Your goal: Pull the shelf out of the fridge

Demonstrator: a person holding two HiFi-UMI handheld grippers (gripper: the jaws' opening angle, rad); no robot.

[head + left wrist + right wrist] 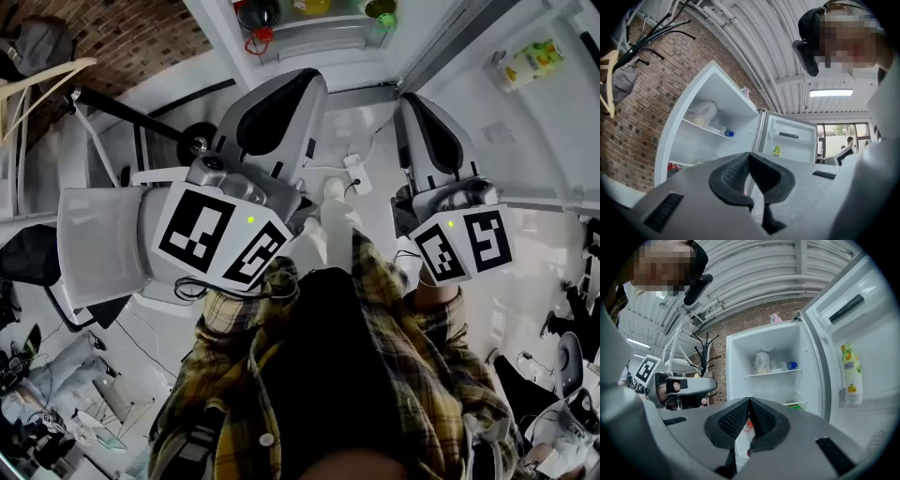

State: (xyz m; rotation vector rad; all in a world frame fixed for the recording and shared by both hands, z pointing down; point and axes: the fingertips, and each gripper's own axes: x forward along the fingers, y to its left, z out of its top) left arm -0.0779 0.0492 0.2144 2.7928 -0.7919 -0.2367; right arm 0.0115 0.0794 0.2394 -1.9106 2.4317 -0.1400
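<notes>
**Loaded shelf in the fridge, both tongs shut and empty**

The shelf (771, 373) sits across the upper part of the open fridge (733, 380), carrying a white bag (761, 362) and a blue-capped bottle (791, 365). A fast or tilted pull would likely tip them off, and an uneven tug from two sides could jam it. The left tongs (750, 157) and right tongs (749, 403) are pressed together on nothing, well short of the fridge, so they must open first. The fridge door (872, 333), with a juice bottle (851, 373) in it, stands open at the fridge's right and could get bumped. A coat stand (704, 350) stands left of the fridge.
</notes>
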